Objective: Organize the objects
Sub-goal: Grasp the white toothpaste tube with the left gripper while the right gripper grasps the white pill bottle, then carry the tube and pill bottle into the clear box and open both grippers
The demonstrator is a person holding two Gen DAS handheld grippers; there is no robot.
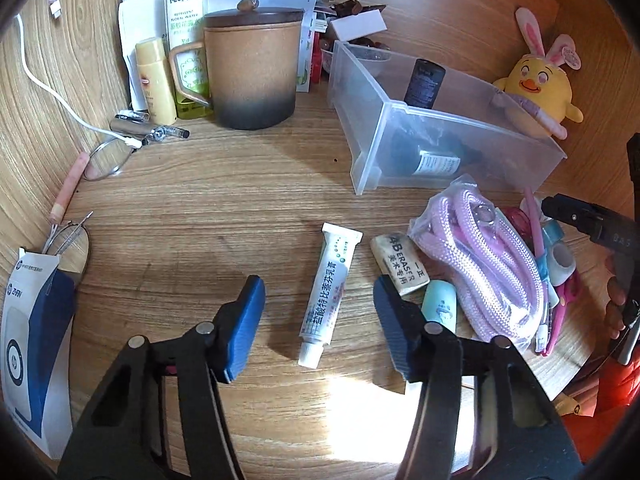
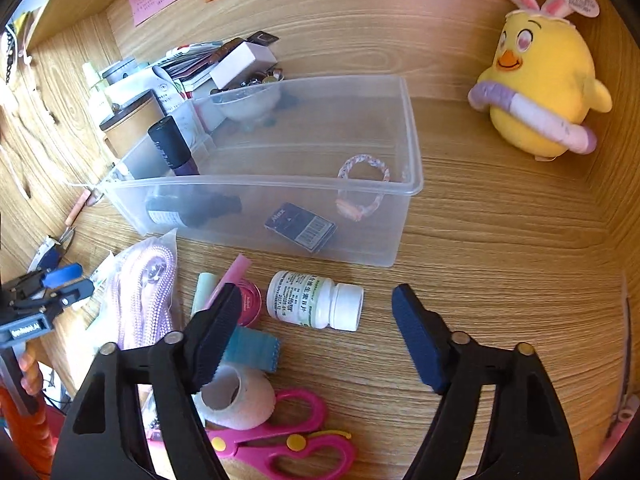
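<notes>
White ointment tube [image 1: 329,294] lying flat between the spread left claw [image 1: 320,326], clear bin [image 2: 400,200] beyond, right claw [image 2: 310,340] released over pill bottle [image 2: 314,301], wood-grain table [image 2: 500,280].

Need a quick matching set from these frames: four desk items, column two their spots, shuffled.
1. ointment tube
2. white pill bottle
3. braided bracelet
4. pink scissors

a. inside the clear bin
b. between the left hand-held gripper fingers, untouched
c. on the desk just ahead of the right hand-held gripper
d. under the tape roll

Pairs: 1-b, 2-c, 3-a, 4-d
</notes>
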